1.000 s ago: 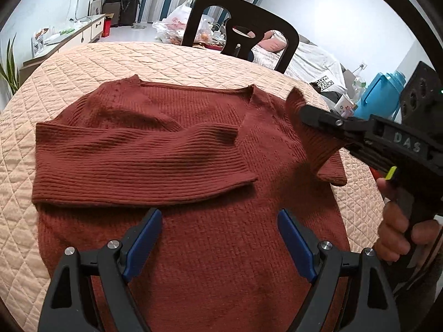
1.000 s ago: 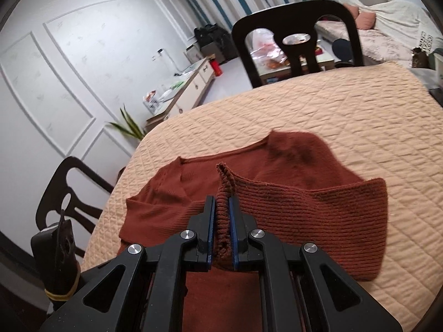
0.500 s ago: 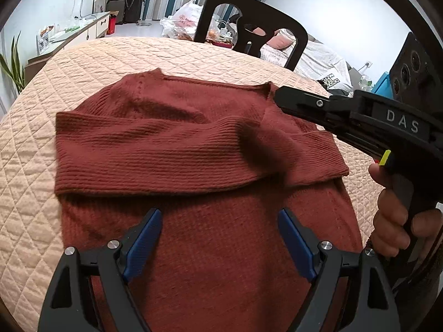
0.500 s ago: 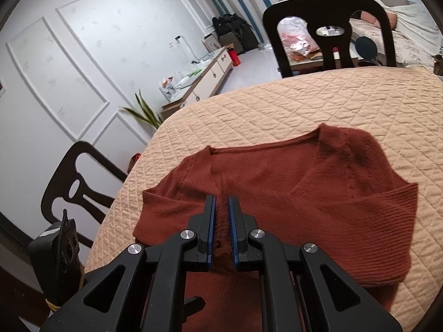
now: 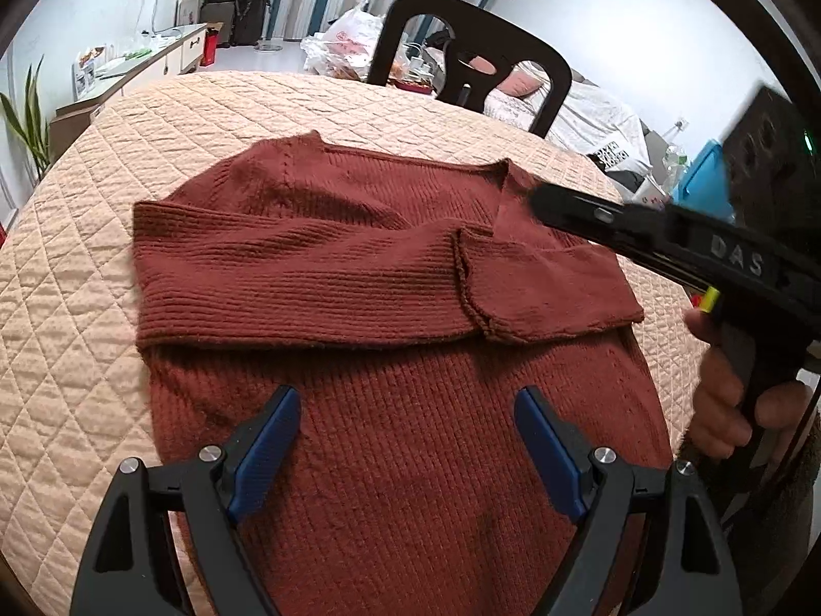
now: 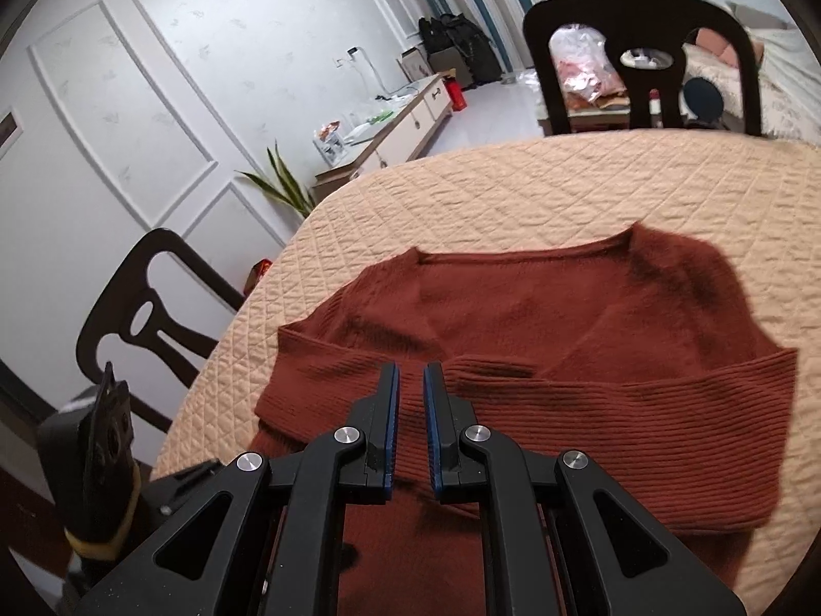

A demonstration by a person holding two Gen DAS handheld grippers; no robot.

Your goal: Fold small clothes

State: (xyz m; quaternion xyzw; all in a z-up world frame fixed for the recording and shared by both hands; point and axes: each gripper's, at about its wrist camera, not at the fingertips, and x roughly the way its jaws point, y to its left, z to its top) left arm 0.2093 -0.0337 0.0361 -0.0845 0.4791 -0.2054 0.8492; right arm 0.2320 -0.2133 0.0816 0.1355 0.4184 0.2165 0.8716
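Observation:
A rust-red knit sweater (image 5: 400,410) lies flat on the quilted peach table cover (image 5: 77,308), both sleeves folded across the chest, the right sleeve's cuff (image 5: 477,287) overlapping the left sleeve. My left gripper (image 5: 408,441) is open and empty, hovering over the sweater's lower body. My right gripper (image 6: 409,390) hovers above the folded sleeves, its jaws a narrow gap apart with nothing between them; it also shows in the left wrist view (image 5: 544,203) near the sweater's right shoulder. The sweater fills the right wrist view too (image 6: 590,339).
A black chair (image 5: 477,72) stands at the table's far edge, another (image 6: 138,318) at its left side. A sideboard (image 5: 133,77) and a plant (image 5: 25,118) stand at the far left. A blue container (image 5: 703,174) is off to the right.
My right gripper carried the right sleeve leftward across the chest, laid it over the left sleeve and let go; its jaws have parted slightly. My left gripper stayed open above the sweater body.

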